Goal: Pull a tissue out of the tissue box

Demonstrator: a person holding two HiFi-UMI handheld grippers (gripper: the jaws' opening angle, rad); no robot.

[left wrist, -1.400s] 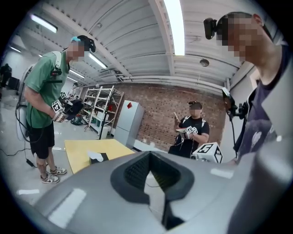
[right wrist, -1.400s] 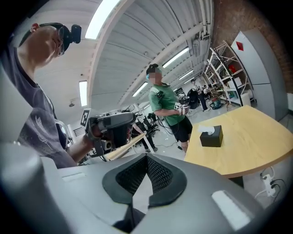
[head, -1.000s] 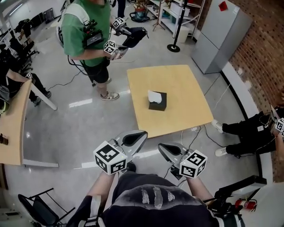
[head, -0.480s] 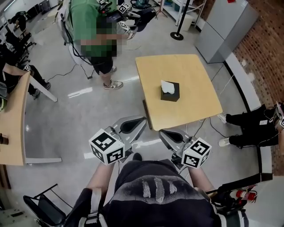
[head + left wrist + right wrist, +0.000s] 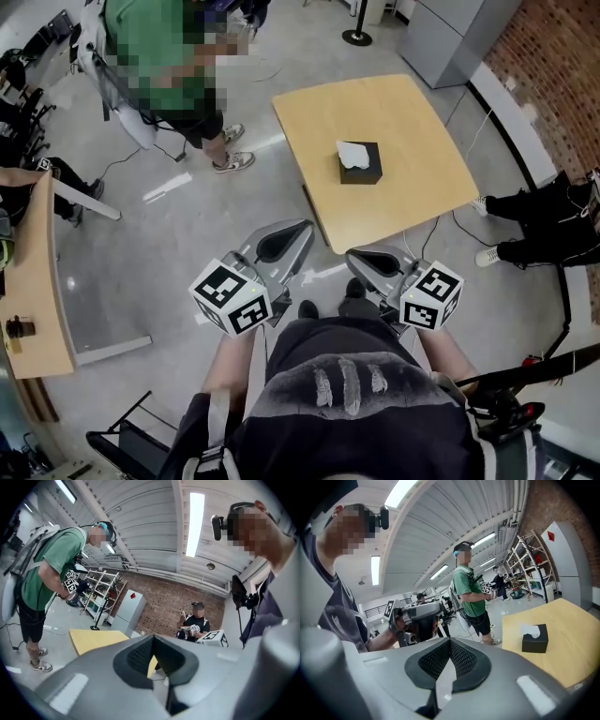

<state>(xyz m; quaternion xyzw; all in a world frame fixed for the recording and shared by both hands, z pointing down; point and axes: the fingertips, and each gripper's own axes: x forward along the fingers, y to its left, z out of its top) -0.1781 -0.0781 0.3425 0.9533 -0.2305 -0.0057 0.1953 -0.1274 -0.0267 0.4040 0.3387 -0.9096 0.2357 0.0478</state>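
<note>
A black cardboard tissue box (image 5: 360, 167) with a white tissue (image 5: 352, 152) poking up sits mid-top on the square pale wooden table (image 5: 417, 141), back from every edge. The left gripper (image 5: 298, 231) and right gripper (image 5: 360, 256) are both clenched on nothing, just short of the table's near edge. Open grey floor (image 5: 187, 239) lies left of the table, up to a person in a green shirt (image 5: 141, 84).

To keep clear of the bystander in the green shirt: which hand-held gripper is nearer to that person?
Left. The left hand-held gripper is on the side of the green-shirted bystander, across the floor. The right hand-held gripper sits farther right, before the near edge of the table.
</note>
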